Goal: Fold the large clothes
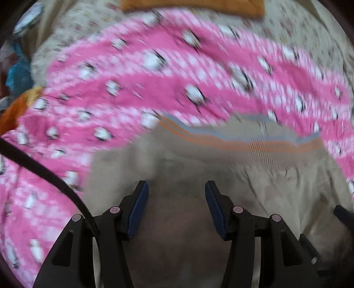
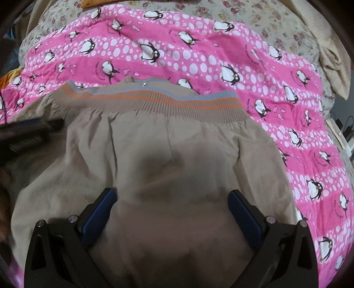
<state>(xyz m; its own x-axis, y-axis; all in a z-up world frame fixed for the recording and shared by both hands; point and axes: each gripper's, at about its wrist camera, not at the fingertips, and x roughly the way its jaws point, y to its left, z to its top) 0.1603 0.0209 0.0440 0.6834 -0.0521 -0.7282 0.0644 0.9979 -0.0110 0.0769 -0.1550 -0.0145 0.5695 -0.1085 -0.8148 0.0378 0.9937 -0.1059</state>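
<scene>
At the far left edge an orange cloth point(image 2: 8, 78) pokes out beside the one pink penguin blanket point(image 2: 199, 57), which covers a flowered sheet point(image 2: 276, 26). A second orange cloth point(image 1: 192, 6) lies at the far side, and a cream cloth point(image 2: 331, 59) is bunched at the far right. One beige garment point(image 2: 154, 155) lies flat on the near part of the blanket, its ribbed band point(image 2: 154, 104) with orange and grey stripes at the far end running left to right. The left gripper point(image 1: 176, 188) hovers over the beige fabric, jaws apart and empty; a black cable point(image 1: 44, 172) crosses at its left. The right gripper point(image 2: 172, 195) stands wide, released, over the garment.
</scene>
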